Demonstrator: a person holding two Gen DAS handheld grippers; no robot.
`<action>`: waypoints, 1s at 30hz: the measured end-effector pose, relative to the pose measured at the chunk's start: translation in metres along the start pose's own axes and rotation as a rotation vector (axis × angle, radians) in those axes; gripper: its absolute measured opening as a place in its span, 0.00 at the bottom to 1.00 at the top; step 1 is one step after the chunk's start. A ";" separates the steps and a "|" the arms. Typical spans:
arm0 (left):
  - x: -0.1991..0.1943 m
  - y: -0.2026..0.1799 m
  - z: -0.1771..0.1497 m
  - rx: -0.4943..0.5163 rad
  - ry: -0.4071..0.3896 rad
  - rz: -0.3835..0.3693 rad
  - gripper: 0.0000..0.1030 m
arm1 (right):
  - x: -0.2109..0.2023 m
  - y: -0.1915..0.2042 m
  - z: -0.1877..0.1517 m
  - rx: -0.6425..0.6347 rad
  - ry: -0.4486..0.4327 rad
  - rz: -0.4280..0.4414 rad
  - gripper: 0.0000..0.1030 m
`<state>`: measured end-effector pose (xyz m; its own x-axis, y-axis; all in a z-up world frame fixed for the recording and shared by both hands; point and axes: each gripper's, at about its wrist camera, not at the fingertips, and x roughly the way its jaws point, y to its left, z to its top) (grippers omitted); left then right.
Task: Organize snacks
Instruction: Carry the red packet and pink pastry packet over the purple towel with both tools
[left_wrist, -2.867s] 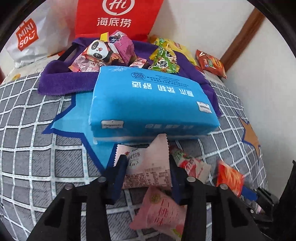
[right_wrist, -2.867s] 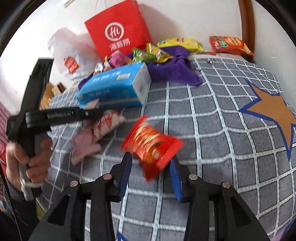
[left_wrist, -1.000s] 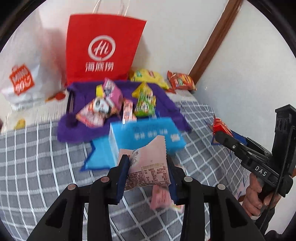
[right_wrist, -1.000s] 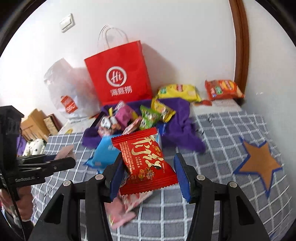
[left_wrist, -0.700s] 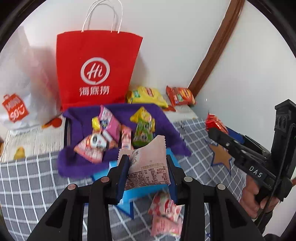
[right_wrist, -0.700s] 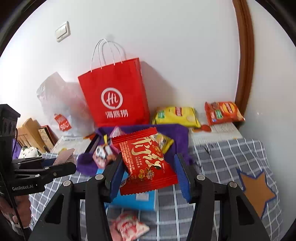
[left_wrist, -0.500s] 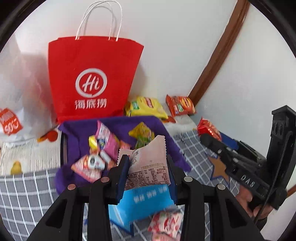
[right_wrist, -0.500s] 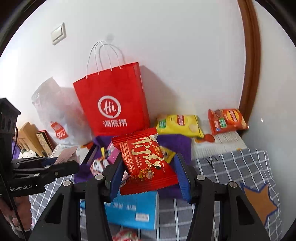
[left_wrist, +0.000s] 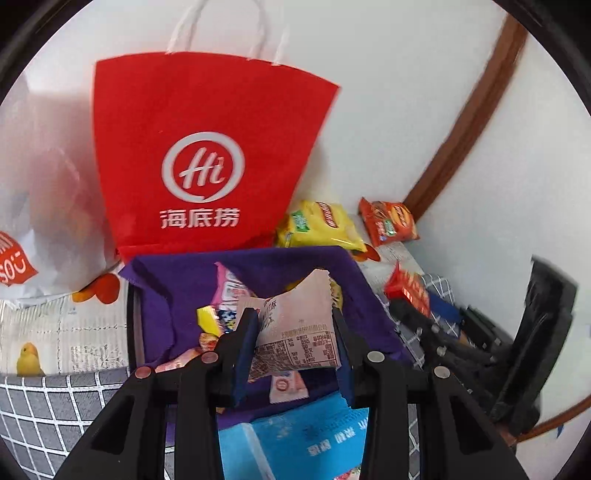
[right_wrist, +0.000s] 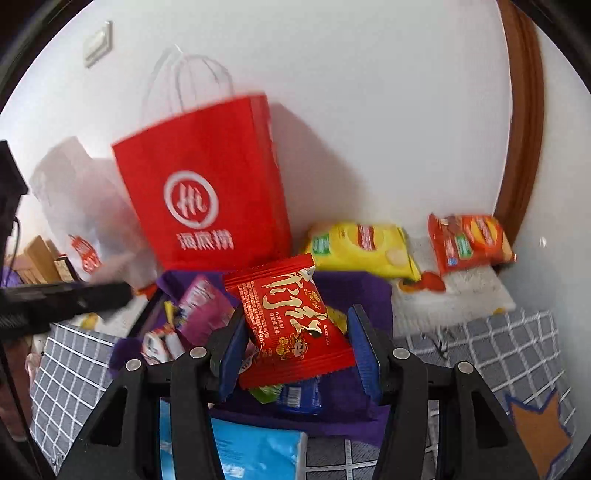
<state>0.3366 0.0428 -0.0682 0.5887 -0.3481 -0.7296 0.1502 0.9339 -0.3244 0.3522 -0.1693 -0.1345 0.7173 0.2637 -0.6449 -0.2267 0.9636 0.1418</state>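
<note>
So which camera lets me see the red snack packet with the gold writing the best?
The right wrist view. There the red snack packet sits front and centre, held between the jaws of the right gripper, with its gold writing facing the camera. The left wrist view shows only a small, blurred edge of that packet far off to the right.

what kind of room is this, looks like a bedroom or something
Probably a bedroom at home: a grey checked bedspread with star patches, a red shopping bag against the white wall, and snack packets piled on a purple cloth.
</note>
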 end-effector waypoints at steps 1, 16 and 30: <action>0.002 0.004 0.000 -0.011 0.004 0.002 0.35 | 0.002 -0.002 -0.003 -0.001 -0.001 0.009 0.51; 0.024 0.013 -0.004 -0.057 0.055 -0.012 0.35 | 0.036 -0.024 -0.025 0.023 0.026 -0.028 0.51; 0.024 0.009 -0.005 -0.040 0.062 -0.016 0.35 | 0.059 -0.016 -0.038 0.002 0.106 -0.030 0.52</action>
<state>0.3480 0.0424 -0.0915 0.5357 -0.3681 -0.7600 0.1261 0.9248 -0.3591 0.3737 -0.1704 -0.2033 0.6498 0.2286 -0.7249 -0.2051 0.9711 0.1223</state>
